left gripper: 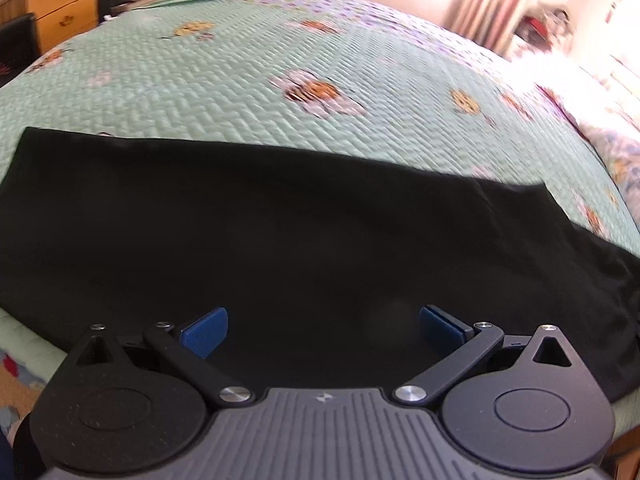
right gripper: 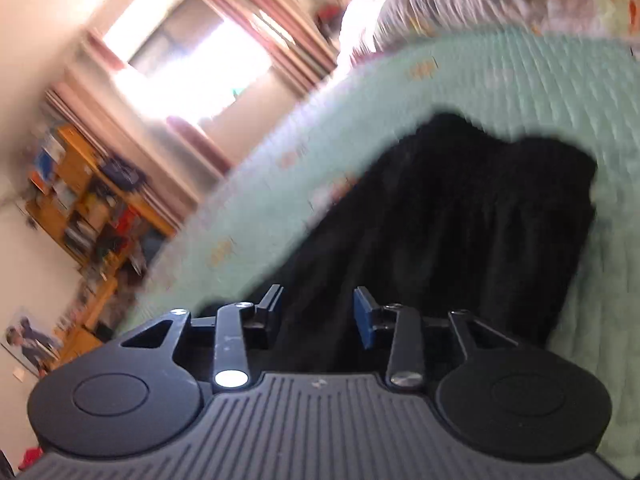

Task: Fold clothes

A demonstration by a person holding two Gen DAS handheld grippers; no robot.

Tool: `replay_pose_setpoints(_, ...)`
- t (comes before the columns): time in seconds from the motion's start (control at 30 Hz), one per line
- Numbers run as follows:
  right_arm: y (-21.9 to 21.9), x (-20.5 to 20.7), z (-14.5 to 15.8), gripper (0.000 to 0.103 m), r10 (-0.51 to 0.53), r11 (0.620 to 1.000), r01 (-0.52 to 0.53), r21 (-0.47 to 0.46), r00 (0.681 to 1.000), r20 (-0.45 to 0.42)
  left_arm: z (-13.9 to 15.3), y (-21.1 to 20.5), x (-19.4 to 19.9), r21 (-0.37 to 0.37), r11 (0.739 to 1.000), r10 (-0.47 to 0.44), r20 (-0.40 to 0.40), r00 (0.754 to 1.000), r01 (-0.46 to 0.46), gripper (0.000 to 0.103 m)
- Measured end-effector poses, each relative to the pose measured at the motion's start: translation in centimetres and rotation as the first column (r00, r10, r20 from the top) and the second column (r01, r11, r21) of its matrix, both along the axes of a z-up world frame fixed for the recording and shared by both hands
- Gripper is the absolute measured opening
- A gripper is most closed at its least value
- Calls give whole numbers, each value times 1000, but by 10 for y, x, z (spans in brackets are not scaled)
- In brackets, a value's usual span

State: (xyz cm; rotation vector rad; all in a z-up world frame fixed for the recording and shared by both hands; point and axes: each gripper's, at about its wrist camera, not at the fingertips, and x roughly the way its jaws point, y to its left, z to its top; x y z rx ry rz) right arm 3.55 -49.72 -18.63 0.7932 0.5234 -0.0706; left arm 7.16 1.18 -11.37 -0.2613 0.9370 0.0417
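Black garment (left gripper: 280,232): matte, soft knit, spread as a long flat band across the bed's mint quilt (left gripper: 248,80), which is stitched in a herringbone weave with bee motifs. My left tool (left gripper: 323,326) hangs over the near edge of the cloth, blue ribbed pads wide apart, nothing gripped. My right tool (right gripper: 316,316) stands narrowly parted; cloth lies bunched beyond and beneath it, grip cannot be told.

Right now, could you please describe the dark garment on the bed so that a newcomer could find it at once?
Start at the bed's mint-green quilted bedspread, printed with bees and flowers. Near its closest edge lies a plain black cloth garment, spread flat across it. It is the only dark, unpatterned thing on that pale cover.
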Motion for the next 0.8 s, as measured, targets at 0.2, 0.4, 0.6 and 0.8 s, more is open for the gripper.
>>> replay_pose_setpoints(0.2,3,-29,16,28,-87,995,90,-45,994,63,-18,-5,-2,-6,1000,-17,-28,999,17,102)
replay_pose_setpoints(0.4,27,-49,7,41,5,999,-4,-31,1000,14,-27,-8,-1,21,999,-39,-19,999,40,102)
replay_pose_setpoints(0.6,4,-69,8,33,-86,996,85,23,994,72,-29,-3,-3,10,999,-54,0,999,54,102)
replay_pose_setpoints(0.8,21,-79,5,43,37,984,-58,166,991,127,-29,3,-6,-21,999,-34,21,999,34,102)
